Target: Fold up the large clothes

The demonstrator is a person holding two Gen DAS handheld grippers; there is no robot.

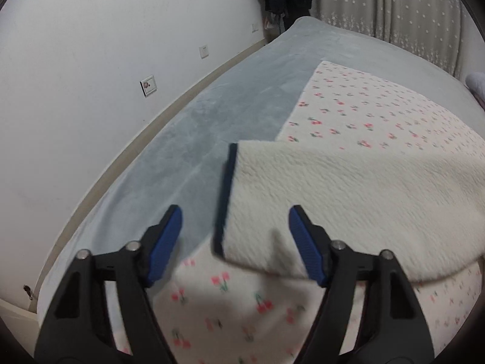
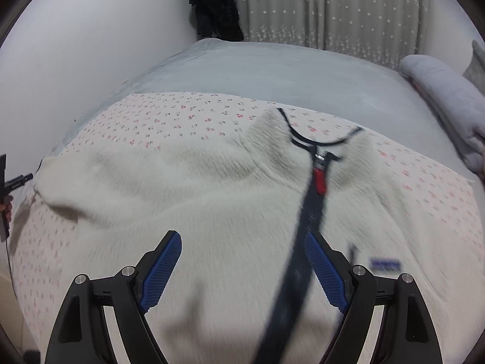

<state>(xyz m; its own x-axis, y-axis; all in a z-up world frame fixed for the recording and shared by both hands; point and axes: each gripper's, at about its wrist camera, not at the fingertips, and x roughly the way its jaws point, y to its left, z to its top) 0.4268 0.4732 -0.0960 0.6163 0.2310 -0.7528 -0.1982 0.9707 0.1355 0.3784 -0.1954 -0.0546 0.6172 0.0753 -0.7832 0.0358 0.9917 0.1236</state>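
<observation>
A cream fleece jacket (image 2: 188, 206) with a dark zipper band (image 2: 306, 218) and a red zipper pull (image 2: 319, 179) lies spread on a cherry-print blanket (image 2: 182, 112). In the left wrist view its sleeve (image 1: 333, 200) with a dark navy cuff (image 1: 225, 194) lies across the blanket (image 1: 379, 103). My left gripper (image 1: 235, 221) is open, just above the cuff end of the sleeve. My right gripper (image 2: 242, 242) is open above the jacket body, left of the zipper. Neither holds anything.
The blanket lies on a grey bed cover (image 1: 230, 103). A white wall (image 1: 91, 60) with sockets runs along the bed's left side. Star-print curtains (image 2: 333, 9) and a dark hanging garment (image 2: 215, 3) are at the back. A rolled grey duvet (image 2: 445, 97) lies at the right.
</observation>
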